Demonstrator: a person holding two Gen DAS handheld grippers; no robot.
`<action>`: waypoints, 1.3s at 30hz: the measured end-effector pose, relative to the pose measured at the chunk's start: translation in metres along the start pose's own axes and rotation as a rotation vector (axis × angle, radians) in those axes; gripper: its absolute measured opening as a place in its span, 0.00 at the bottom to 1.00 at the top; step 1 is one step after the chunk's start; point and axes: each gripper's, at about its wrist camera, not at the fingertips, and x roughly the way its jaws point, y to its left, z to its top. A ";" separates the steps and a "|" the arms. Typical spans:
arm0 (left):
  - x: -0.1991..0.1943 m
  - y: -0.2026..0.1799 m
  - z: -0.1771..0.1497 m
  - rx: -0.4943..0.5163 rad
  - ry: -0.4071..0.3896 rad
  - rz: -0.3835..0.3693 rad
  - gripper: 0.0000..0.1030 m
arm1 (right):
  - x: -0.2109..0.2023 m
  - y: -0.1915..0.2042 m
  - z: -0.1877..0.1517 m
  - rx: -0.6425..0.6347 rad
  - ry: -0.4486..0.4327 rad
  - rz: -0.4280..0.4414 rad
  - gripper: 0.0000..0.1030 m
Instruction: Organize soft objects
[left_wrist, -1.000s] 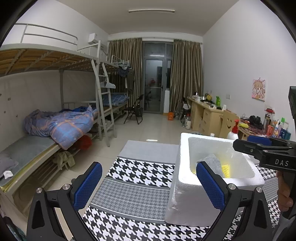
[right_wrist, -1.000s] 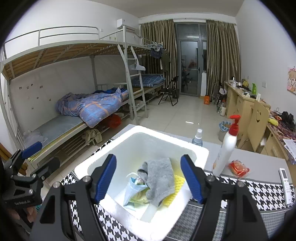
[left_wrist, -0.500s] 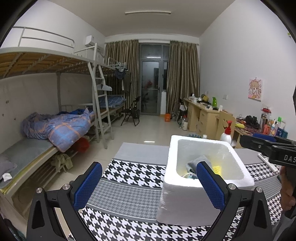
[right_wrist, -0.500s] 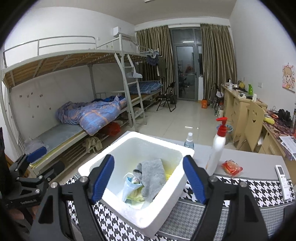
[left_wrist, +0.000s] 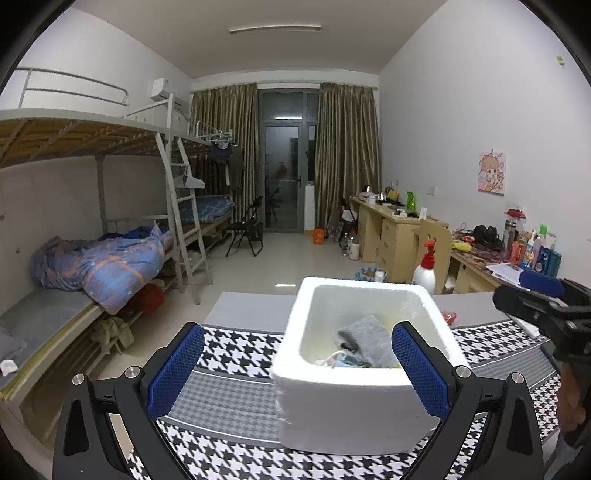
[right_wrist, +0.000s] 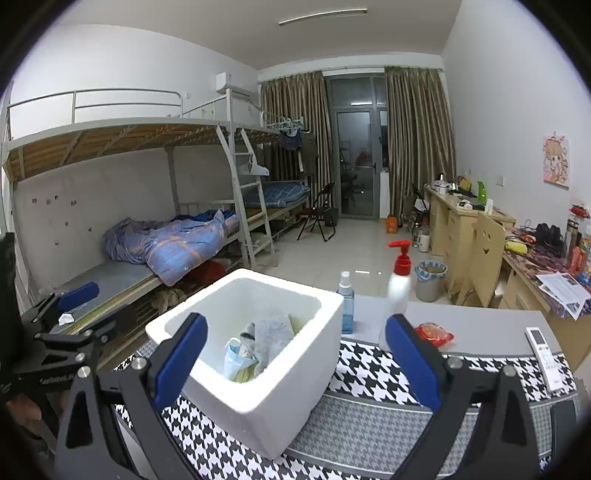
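A white foam box (left_wrist: 364, 410) (right_wrist: 258, 398) stands on the houndstooth tablecloth (left_wrist: 240, 343). Inside lie a grey cloth (left_wrist: 365, 339) (right_wrist: 273, 338), a light blue bag (right_wrist: 236, 356) and something yellow. My left gripper (left_wrist: 295, 373) is open and empty, held back from the box, which sits ahead to its right. My right gripper (right_wrist: 295, 363) is open and empty, behind the box. Each gripper shows at the edge of the other's view, the right one (left_wrist: 543, 299) and the left one (right_wrist: 70, 314).
A red-topped pump bottle (right_wrist: 399, 284) (left_wrist: 426, 271), a small blue spray bottle (right_wrist: 346, 302), a red packet (right_wrist: 434, 332) and a white remote (right_wrist: 543, 350) lie on the table beyond the box. Bunk beds (right_wrist: 147, 229) line the left wall, desks (right_wrist: 461, 221) the right.
Both grippers have drawn back and up from the box; it looks smaller and farther in both views. Both stayed open and empty.
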 end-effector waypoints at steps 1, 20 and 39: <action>-0.001 -0.002 0.001 0.000 -0.005 -0.006 0.99 | -0.002 -0.001 -0.001 0.006 -0.001 -0.009 0.99; -0.024 -0.038 0.004 0.042 -0.063 -0.074 0.99 | -0.047 -0.025 -0.014 0.038 -0.079 -0.107 0.99; -0.048 -0.061 -0.009 0.051 -0.134 -0.081 0.99 | -0.076 -0.019 -0.037 0.011 -0.121 -0.104 0.99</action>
